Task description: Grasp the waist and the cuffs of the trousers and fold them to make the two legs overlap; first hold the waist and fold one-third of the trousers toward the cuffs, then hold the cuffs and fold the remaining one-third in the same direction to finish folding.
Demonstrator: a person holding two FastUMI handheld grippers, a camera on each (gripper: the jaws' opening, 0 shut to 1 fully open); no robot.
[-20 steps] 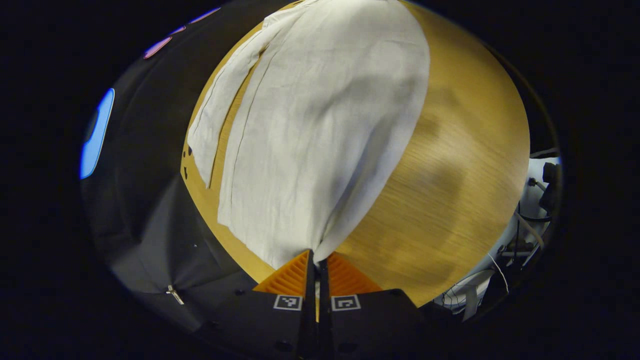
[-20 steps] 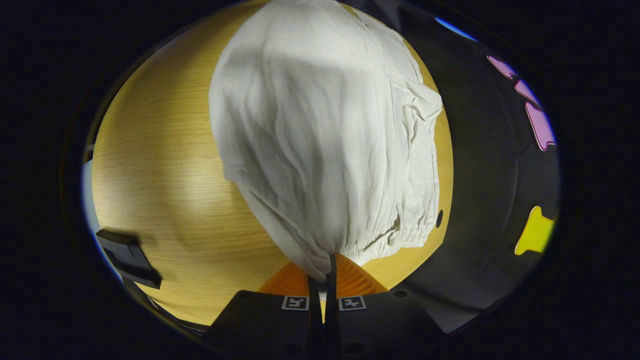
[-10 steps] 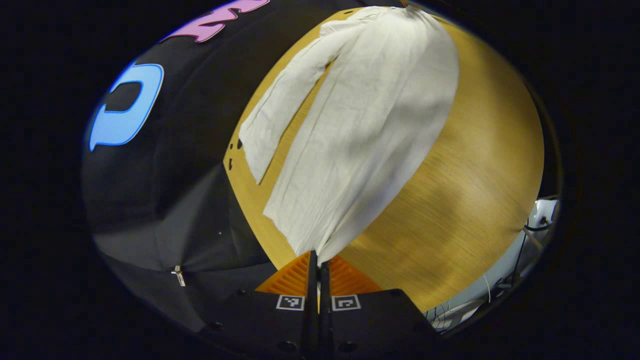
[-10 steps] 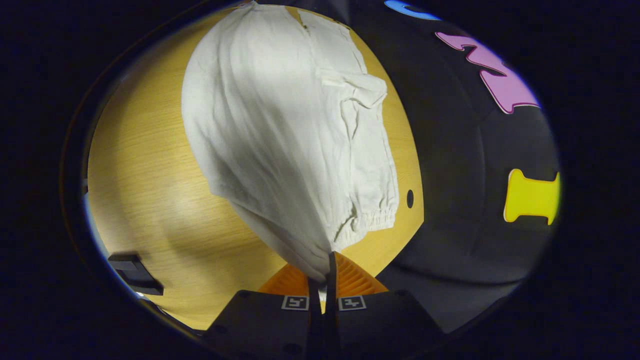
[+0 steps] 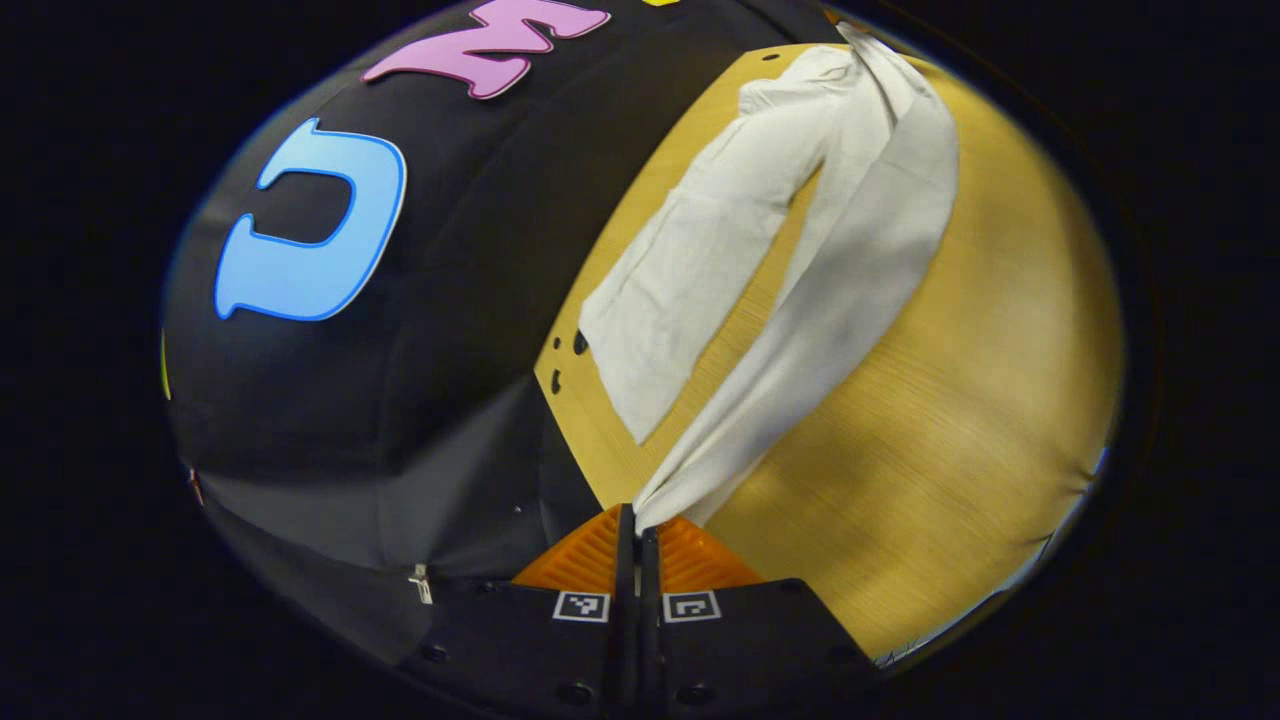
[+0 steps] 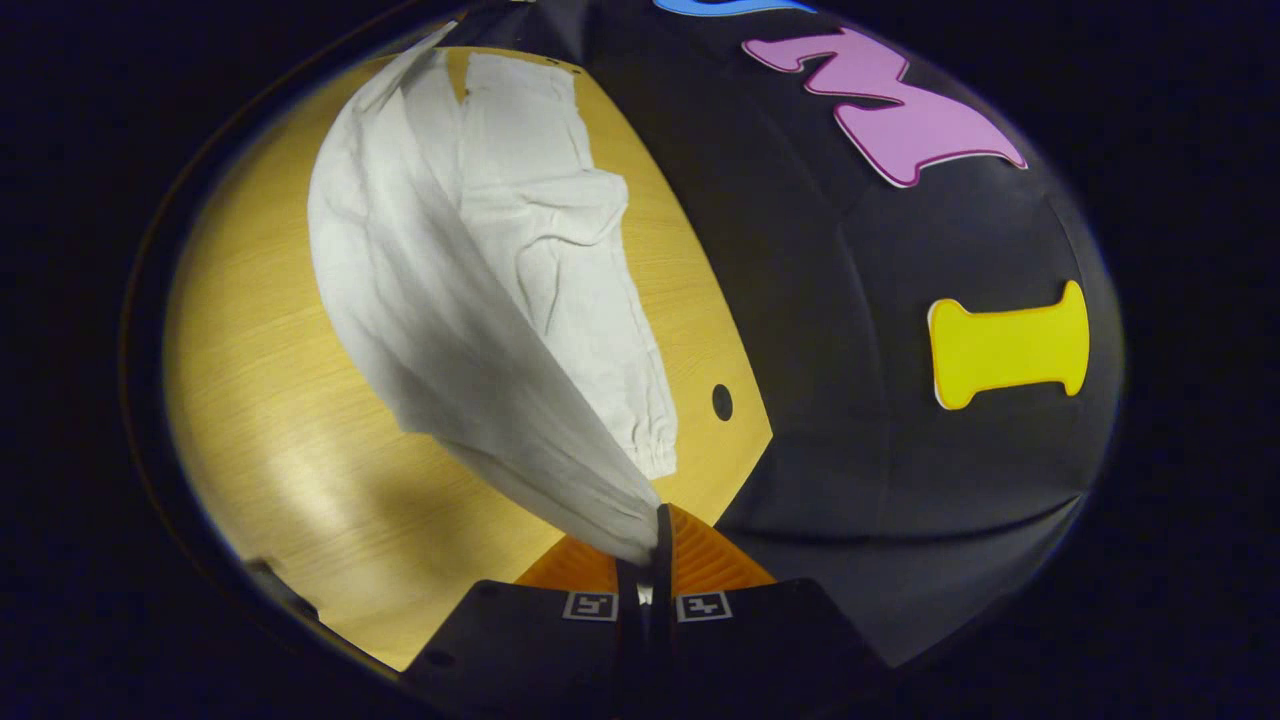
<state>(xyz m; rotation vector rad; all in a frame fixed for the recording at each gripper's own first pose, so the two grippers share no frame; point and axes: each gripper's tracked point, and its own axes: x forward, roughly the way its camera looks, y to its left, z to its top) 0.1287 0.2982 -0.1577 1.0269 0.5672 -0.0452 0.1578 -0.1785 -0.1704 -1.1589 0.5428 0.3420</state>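
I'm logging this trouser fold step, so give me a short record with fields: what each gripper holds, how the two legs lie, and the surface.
left gripper: shut on the cuff end of the lifted leg
right gripper: shut on the waist end
trousers: white, one leg raised off the table, not yet over the other
other leg: flat on the table
table: wood
stage: legs not yet overlapped

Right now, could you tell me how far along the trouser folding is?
Early. Done: both grips. The left gripper is shut on a cuff, the right gripper on the waist of the trousers. In hand: one leg is lifted off the table, above the leg lying flat. Left: overlapping the legs, then both one-third folds.
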